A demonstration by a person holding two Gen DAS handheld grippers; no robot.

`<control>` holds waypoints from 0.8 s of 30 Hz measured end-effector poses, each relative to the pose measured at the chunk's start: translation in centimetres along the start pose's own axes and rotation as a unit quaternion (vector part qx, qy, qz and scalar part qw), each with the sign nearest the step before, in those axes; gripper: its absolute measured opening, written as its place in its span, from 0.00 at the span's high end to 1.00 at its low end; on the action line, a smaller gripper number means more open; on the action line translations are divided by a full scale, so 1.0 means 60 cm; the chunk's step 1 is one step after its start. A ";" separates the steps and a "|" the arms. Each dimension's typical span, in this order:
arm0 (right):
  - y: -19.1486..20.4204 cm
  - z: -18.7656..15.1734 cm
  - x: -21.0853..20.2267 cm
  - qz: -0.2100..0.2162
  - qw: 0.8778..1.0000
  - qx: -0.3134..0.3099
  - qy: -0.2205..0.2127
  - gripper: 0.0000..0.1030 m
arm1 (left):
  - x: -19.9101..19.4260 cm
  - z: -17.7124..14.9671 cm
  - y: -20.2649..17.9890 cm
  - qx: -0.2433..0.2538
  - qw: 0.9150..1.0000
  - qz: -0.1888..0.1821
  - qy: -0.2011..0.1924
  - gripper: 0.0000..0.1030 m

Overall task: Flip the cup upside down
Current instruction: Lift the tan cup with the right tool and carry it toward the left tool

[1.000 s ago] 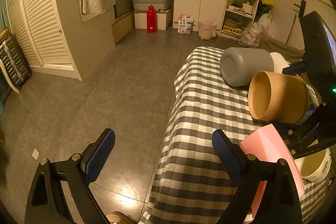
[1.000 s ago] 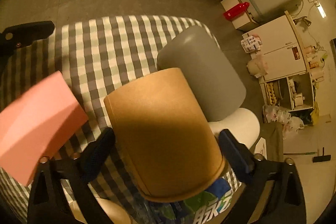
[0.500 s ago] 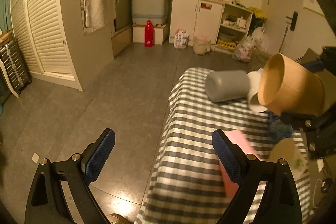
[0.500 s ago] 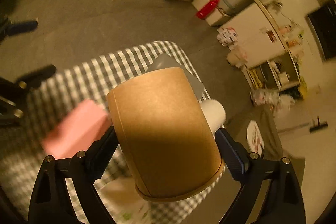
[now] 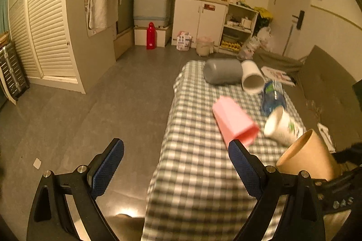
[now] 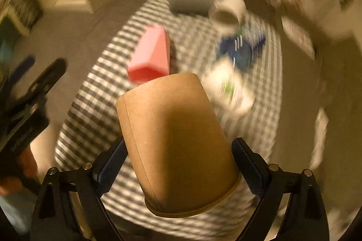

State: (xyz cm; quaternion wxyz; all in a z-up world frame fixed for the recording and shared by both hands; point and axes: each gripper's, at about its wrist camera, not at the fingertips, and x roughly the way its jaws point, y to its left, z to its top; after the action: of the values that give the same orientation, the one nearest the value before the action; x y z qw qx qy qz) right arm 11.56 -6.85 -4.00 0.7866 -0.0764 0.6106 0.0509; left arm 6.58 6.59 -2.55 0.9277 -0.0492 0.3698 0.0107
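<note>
**Cup in the air, flip under way**

Cup [image 6: 178,146] is what you are carrying: the right gripper [image 6: 178,169] is clamping the brown paper cup between both pads, near its rim, and holding it clear above the near end of the checked tablecloth [image 5: 194,173]. In the right wrist view its closed base is pointing away from you and its rim is sitting low toward the camera; in the left wrist view its open mouth [image 5: 296,148] is showing, tilted up and leftward, so it is lying roughly sideways, not yet inverted.

The left gripper [image 5: 176,168] is standing spread wide with nothing between its pads, off the near left corner of the table.

To do this step well, keep rolling your wrist until the rim is facing straight down and level, and hold a light squeeze, since a paper wall likely buckles under pressure. Aim for the bare checked patch near the front edge. The pink cup [image 5: 234,122] and the white printed cup [image 5: 282,125] are lying on their sides just beyond; the grey cup [image 5: 222,71], white mug [image 5: 252,77] and blue packet [image 5: 272,96] are farther back. Lower straight down and let go only once the whole rim is seated.
</note>
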 end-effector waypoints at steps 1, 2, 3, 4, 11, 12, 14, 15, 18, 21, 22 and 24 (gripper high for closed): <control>-0.003 -0.015 0.011 0.004 1.000 0.022 0.001 0.11 | -0.001 -0.009 -0.002 0.003 1.000 0.000 0.003 0.07; -0.004 -0.029 0.021 0.007 0.999 0.042 0.001 0.11 | 0.000 -0.018 -0.004 0.007 1.000 0.001 0.007 0.07; -0.005 -0.040 0.031 0.012 0.998 0.063 0.003 0.11 | 0.002 -0.027 -0.006 0.012 1.000 0.002 0.013 0.07; -0.006 -0.049 0.038 0.018 0.996 0.082 0.004 0.11 | 0.002 -0.039 -0.007 0.013 1.000 0.003 0.015 0.07; -0.023 -0.044 0.072 0.017 0.992 0.122 0.002 0.11 | 0.012 -0.070 -0.016 0.023 0.999 0.003 0.034 0.07; -0.023 -0.043 0.077 0.015 0.992 0.123 0.001 0.12 | 0.013 -0.072 -0.019 0.024 0.999 0.004 0.035 0.07; -0.023 -0.043 0.081 0.014 0.992 0.125 -0.001 0.12 | 0.014 -0.073 -0.022 0.025 0.999 0.006 0.037 0.07; -0.024 -0.043 0.082 0.014 0.992 0.124 -0.002 0.12 | 0.015 -0.074 -0.023 0.025 0.999 0.007 0.039 0.07; -0.027 -0.043 0.083 0.012 0.993 0.119 -0.009 0.13 | 0.017 -0.074 -0.028 0.027 0.999 0.011 0.042 0.07; -0.031 -0.038 0.087 0.020 0.993 0.118 -0.012 0.13 | 0.019 -0.074 -0.034 0.030 0.998 0.015 0.047 0.07; -0.031 -0.038 0.089 0.023 0.993 0.118 -0.012 0.13 | 0.020 -0.075 -0.036 0.031 0.998 0.016 0.049 0.07; -0.032 -0.037 0.089 0.026 0.993 0.117 -0.014 0.13 | 0.021 -0.075 -0.040 0.033 0.998 0.018 0.053 0.07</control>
State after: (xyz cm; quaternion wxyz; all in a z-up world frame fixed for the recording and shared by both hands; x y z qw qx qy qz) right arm 11.11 -9.22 -9.62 0.7968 0.0327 0.6034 0.0009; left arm 4.52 3.70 -6.46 0.9074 -0.0119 0.4199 0.0129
